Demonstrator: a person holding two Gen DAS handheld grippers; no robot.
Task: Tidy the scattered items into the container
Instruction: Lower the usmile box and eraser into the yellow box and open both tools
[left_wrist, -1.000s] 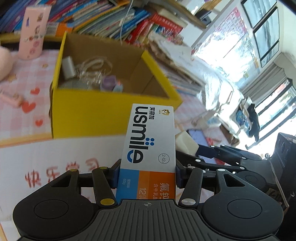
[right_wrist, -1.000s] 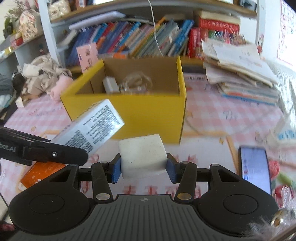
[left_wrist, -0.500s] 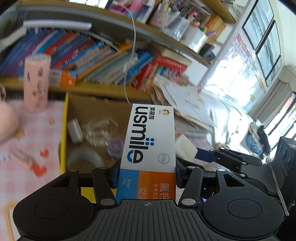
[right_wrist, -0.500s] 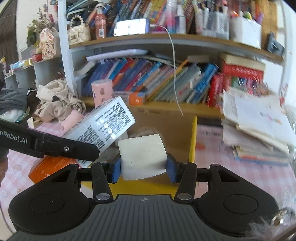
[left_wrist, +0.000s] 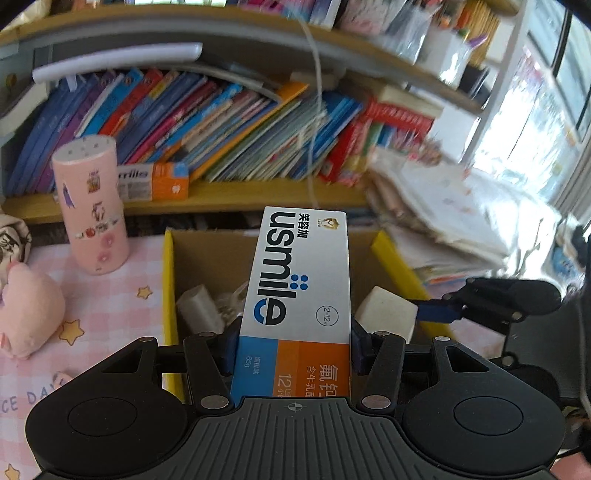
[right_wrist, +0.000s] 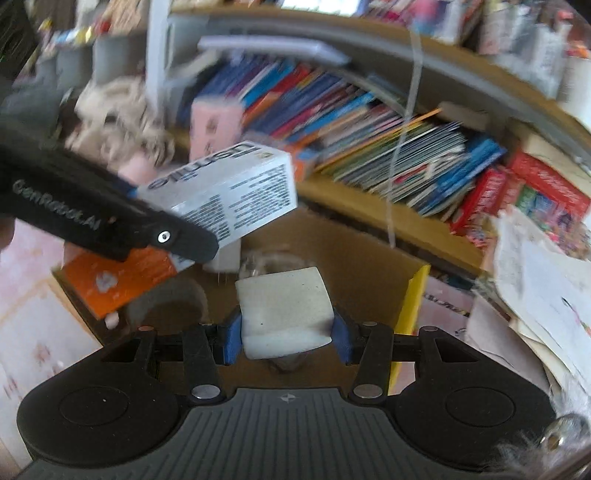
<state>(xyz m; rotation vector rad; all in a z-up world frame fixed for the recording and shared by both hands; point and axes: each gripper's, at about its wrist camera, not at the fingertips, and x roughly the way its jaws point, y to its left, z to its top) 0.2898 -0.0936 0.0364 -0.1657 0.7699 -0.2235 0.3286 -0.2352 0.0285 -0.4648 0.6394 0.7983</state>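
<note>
My left gripper (left_wrist: 293, 349) is shut on a white, blue and orange usmile toothpaste box (left_wrist: 301, 280) and holds it above the open yellow cardboard box (left_wrist: 168, 280). My right gripper (right_wrist: 286, 338) is shut on a white foam block (right_wrist: 284, 304), also over the yellow box (right_wrist: 412, 299). The block (left_wrist: 386, 314) shows in the left wrist view, at the box's right side. The toothpaste box (right_wrist: 229, 195) shows in the right wrist view, upper left. Inside the box lie a white adapter (left_wrist: 197, 310) and clear plastic items.
A pink cylinder (left_wrist: 90, 208) and a pink plush toy (left_wrist: 27, 306) sit on the pink checked cloth left of the box. A bookshelf (left_wrist: 229, 114) full of books stands behind. A stack of papers (left_wrist: 443, 218) lies to the right.
Both grippers have risen and moved forward from in front of the yellow box to above its opening, each still holding its item. The right wrist view is now blurred by motion.
</note>
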